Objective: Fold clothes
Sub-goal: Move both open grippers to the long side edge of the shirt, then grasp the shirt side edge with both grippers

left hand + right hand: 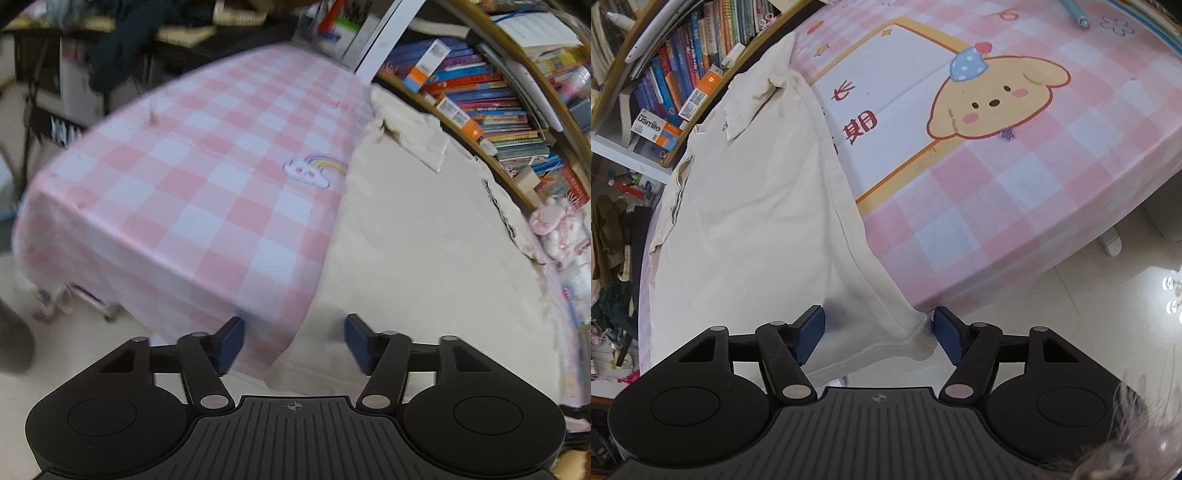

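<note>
left claw [293, 341] open, right claw [877, 334] open

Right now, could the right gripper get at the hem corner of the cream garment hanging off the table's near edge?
Probably yes. The right gripper is open, and the cream garment has its hem corner lying right between the blue fingers. Nothing sits in the way.

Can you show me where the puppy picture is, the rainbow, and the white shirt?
puppy picture [993, 99]: right wrist view, on the puppy's face, printed on the tablecloth.
rainbow [325, 165]: left wrist view, on the coloured arc beside its cloud.
white shirt [757, 206]: right wrist view, on the flat middle of the cloth.
</note>
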Demonstrator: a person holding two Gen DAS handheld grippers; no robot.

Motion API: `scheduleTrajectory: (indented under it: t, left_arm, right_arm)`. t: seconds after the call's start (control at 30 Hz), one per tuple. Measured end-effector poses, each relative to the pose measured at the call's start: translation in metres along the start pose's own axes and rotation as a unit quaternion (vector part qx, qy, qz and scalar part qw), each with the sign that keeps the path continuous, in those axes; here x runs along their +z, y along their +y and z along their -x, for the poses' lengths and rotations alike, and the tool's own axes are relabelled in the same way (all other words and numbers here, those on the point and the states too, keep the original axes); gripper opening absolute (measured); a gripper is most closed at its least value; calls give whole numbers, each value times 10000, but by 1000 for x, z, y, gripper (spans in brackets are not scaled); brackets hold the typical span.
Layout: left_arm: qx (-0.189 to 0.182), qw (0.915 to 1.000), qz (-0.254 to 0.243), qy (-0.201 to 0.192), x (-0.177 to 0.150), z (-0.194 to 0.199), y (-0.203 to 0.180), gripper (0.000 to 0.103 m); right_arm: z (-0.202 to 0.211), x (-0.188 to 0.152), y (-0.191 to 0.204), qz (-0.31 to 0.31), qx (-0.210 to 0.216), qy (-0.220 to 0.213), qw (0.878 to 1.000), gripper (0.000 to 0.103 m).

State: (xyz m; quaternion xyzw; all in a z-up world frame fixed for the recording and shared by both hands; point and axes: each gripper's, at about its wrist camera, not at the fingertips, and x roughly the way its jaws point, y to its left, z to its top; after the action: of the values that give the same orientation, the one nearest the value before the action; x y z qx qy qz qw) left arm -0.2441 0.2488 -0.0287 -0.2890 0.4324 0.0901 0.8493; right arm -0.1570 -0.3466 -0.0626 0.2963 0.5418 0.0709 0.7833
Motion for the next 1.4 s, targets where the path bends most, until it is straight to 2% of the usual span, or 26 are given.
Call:
scheduleTrajectory:
  t: [0.1,0.3,0.4,0.47,0.53,0.57,0.6,0.63,0.7,0.73,0.83,0.93,1.03,1.1,1.2,1.27,1.33,1.4]
  left_arm:
    - [-381,9986,248,285,6,-7,15,68]
    - [-906,9927,619,506,4,-18,26,69]
    - [-1040,9904,680,608,4,-25,23,69]
    - [-1068,9894,748,644,4,-24,22,65]
    - [-1127,9882,772,698,4,-20,24,54]
    - [-1153,9877,768,724,3,-17,25,51]
    - [-1212,9874,716,726,3,-13,24,38]
    - [-1274,9870,659,727,2,-9,23,24]
    - [-1351,9868,513,726,2,-3,19,15]
    - [-1356,9873,415,718,2,0,16,15]
    - [-1373,9872,357,731,3,-1,13,15]
    - [-1312,9876,337,797,3,-6,11,18]
    - [-1295,9876,396,790,0,-9,9,23]
    - [-1290,9876,433,780,-1,-10,8,25]
    - [-1253,9886,438,704,-2,-9,6,22]
    - [-1120,9914,289,607,-5,-4,1,13]
    - [-983,9938,135,509,-8,2,-5,9]
    - [-933,9943,124,501,-9,4,-7,8]
  right_arm:
    - [-3,4,-2,-140,49,115,9998,64]
    - [-11,11,-6,-410,172,303,9986,72]
    - [-14,12,-6,-441,192,347,9982,75]
    - [-14,12,-6,-475,217,363,9980,75]
    - [-13,12,-7,-490,263,399,9977,69]
    - [-10,10,-7,-474,321,438,9974,62]
    - [-7,8,-8,-454,383,478,9971,53]
    - [-4,7,-9,-434,444,518,9967,38]
    - [6,3,-10,-369,569,531,9963,19]
    - [11,2,-9,-306,600,523,9964,15]
    - [20,1,-3,-104,664,447,9967,14]
    - [18,2,2,44,532,470,9975,15]
    - [12,2,4,88,442,501,9977,22]
    - [8,2,4,100,413,509,9978,30]
    - [5,3,3,78,431,535,9976,31]
    - [6,4,1,73,475,554,9973,25]
    - [10,3,0,96,542,552,9970,11]
    - [15,2,0,180,567,475,9971,9]
